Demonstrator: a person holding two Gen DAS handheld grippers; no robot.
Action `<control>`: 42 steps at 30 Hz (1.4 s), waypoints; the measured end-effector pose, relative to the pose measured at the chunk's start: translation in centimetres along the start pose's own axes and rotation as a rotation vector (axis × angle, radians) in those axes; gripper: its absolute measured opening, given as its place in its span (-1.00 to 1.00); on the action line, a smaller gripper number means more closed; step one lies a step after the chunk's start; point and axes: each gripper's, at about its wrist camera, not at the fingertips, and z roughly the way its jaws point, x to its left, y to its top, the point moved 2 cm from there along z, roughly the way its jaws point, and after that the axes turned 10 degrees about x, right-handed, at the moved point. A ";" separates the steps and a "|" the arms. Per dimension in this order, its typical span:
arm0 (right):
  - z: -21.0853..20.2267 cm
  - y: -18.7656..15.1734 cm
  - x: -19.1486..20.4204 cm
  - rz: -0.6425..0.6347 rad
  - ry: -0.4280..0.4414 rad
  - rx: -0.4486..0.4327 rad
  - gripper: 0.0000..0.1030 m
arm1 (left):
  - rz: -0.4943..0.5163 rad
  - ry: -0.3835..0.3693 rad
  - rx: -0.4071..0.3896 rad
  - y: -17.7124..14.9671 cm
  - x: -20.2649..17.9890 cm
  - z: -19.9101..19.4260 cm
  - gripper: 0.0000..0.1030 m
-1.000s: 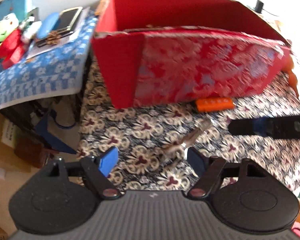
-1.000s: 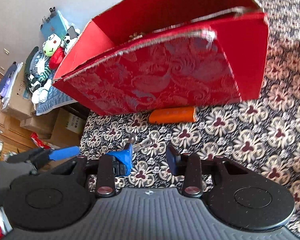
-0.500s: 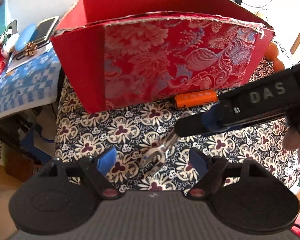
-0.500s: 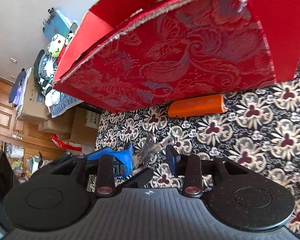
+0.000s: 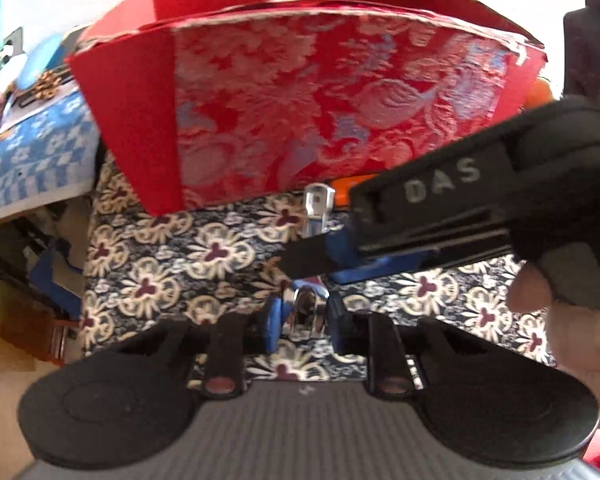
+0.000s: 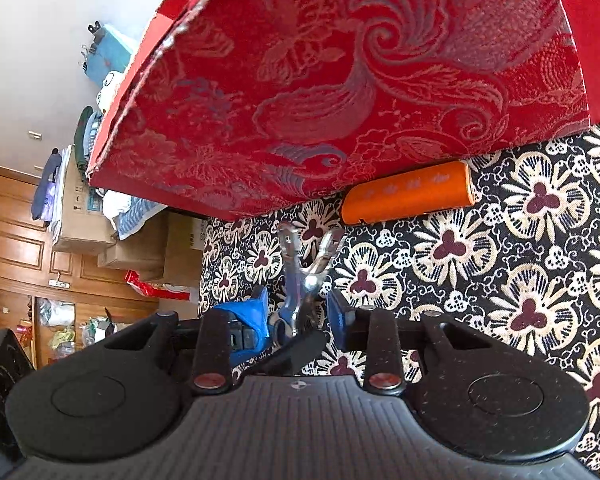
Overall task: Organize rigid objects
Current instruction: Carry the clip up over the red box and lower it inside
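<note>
Your right gripper (image 5: 312, 256) crosses the left view and covers most of the orange tube (image 5: 342, 190) and the middle of the metal clip (image 5: 318, 204); the red box (image 6: 360, 80) runs off the top edge in the right view; the shelf clutter (image 5: 24, 76) is blurred.

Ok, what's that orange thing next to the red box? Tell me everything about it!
The orange thing is a smooth, rounded stick shape, maybe plastic, with a row of small pale marks along its side. One end looks flat. It lies on its side on the flowery cloth, tucked against the bottom edge of the red box.
</note>
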 end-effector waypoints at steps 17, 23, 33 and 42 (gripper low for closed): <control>-11.1 -3.1 -2.5 0.036 0.062 -0.203 -0.84 | 0.205 -0.201 -0.128 2.5 -5.1 -4.7 -0.61; -16.4 -3.8 -1.9 0.008 0.061 -0.338 -0.86 | 0.322 -0.296 -0.236 4.4 -7.5 -8.2 -0.62; -18.8 0.9 3.0 -0.160 0.018 -0.459 -0.86 | 0.382 -0.298 -0.410 9.0 -7.7 -12.0 -0.62; -15.4 8.0 4.8 -0.228 0.016 -0.356 -0.86 | 0.280 -0.227 -0.415 14.1 -3.6 -10.9 -0.62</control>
